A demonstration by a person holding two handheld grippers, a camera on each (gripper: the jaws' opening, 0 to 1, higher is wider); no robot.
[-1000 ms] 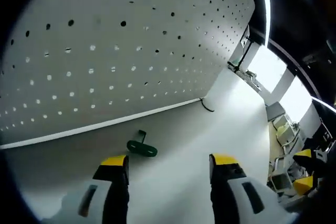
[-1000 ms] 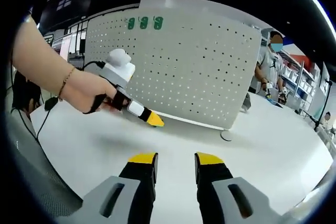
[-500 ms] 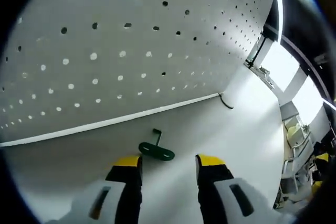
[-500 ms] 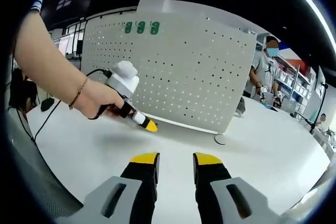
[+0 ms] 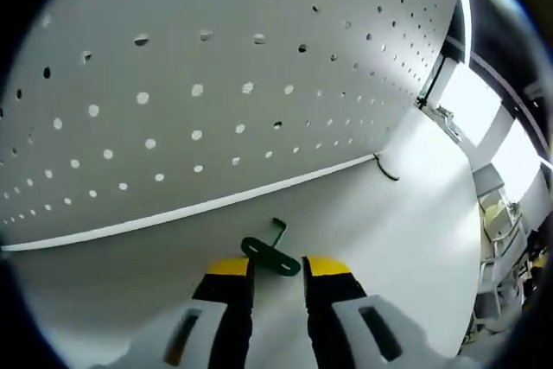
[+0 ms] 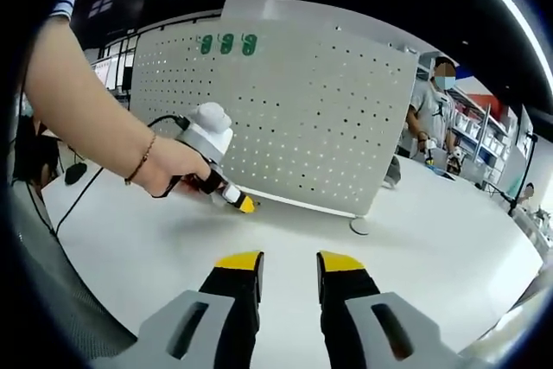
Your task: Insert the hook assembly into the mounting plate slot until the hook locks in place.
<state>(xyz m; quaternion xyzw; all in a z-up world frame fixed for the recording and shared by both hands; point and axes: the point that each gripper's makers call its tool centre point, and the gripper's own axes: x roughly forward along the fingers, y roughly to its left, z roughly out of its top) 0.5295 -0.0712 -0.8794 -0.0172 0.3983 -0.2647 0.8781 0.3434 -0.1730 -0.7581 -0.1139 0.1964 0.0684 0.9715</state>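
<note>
Hook is seen lying flat on the desk, just ahead of the L gripper tips and between them, w/ its bent stem pointing toward the pegboard beyond. L gripper jaws are set narrow, empty, not yet closed on it. R gripper is held low over the desk, well apart from the board, jaws narrow, nothing held. From the R gripper view the L gripper is seen at the foot of the board, in a hand. Three green hooks are mounted near the board's top.

Step judged: grasp. Hook should be centred between the tips and pinched on the flat base, stem left free for insertion. Risk: thin part may be pushed away along the desk if approached too shallow.
</note>
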